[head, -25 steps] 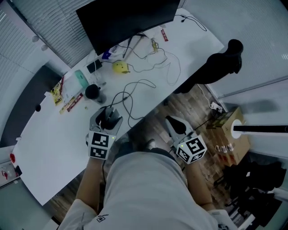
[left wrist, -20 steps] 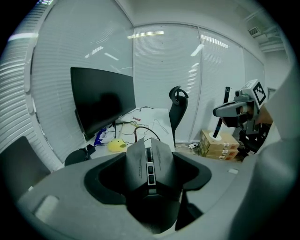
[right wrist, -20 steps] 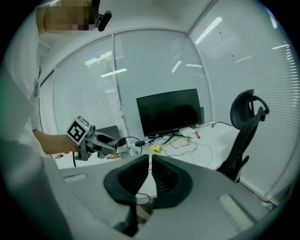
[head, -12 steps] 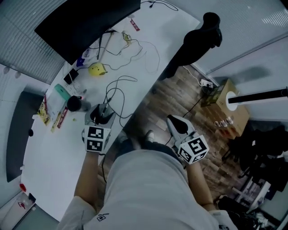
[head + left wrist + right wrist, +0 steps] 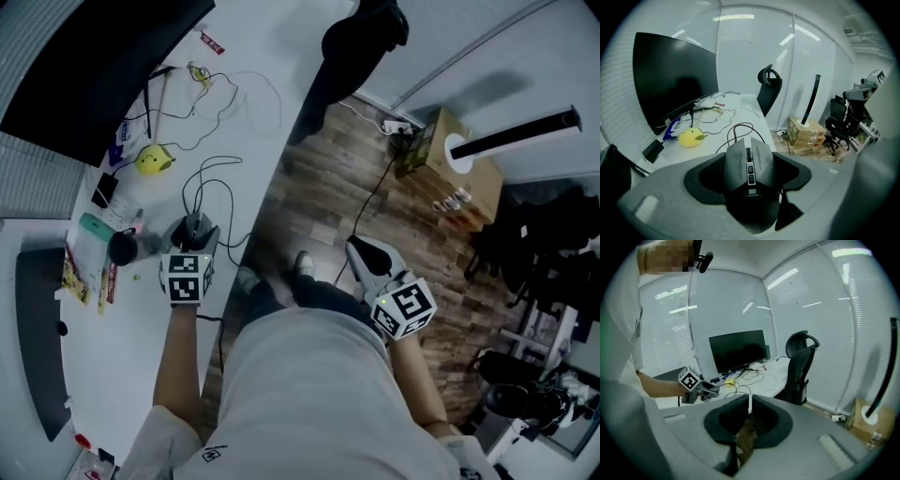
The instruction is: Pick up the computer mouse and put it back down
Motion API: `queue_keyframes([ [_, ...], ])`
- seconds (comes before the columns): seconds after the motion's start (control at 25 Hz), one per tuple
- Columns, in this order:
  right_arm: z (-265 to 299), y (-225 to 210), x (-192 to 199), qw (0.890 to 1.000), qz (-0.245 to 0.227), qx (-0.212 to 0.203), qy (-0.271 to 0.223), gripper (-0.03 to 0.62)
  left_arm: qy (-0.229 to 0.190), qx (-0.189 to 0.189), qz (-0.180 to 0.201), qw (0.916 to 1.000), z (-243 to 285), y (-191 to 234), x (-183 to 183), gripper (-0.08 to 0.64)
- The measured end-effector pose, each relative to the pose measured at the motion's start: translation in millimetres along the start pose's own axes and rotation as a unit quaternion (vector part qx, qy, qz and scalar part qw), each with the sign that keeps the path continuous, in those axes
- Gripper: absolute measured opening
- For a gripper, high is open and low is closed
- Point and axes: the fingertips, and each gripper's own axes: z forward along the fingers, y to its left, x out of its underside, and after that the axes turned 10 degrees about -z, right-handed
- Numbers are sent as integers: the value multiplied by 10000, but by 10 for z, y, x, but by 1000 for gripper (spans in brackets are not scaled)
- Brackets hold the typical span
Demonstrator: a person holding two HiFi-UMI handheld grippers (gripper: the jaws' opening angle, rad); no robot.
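A: Gripping anything with the left tool (image 5: 192, 236)?
B: Clenched on the mouse (image 5: 750, 171), spread wide, pads (image 5: 704, 180) pressed to both its flanks, buttons and wheel facing up.
A: Where on the counter (image 5: 122, 375)?
B: Close to the edge along the wooden floor (image 5: 319, 206), near a dark cup (image 5: 122, 247). Cannot tell whether resting on the top or hanging just above it.
A: Wired?
B: Yes, by a black cable (image 5: 746, 123) looping off toward the monitor (image 5: 675, 79) at the far edge, past a yellow toy (image 5: 692, 138).
A: Anything in the right tool (image 5: 361, 251)?
B: Nothing. Pinched together, tip to tip. Held out over the floor, well apart from the counter, facing back toward it and a chair (image 5: 802, 363) beside it.
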Motion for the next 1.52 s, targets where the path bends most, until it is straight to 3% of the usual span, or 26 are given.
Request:
queue_keyframes([
  [0.64, -372, -141, 358, 9947, 420, 857, 382, 21, 623, 263, 174, 9976, 787, 26, 319, 311],
  [1.2, -596, -309, 462, 9893, 495, 1255, 563, 21, 889, 366, 189, 9952, 1080, -19, 492, 311],
  [1.52, -595, -320, 455, 9890, 466, 1275, 582, 21, 879, 367, 200, 9953, 1143, -8, 512, 313],
])
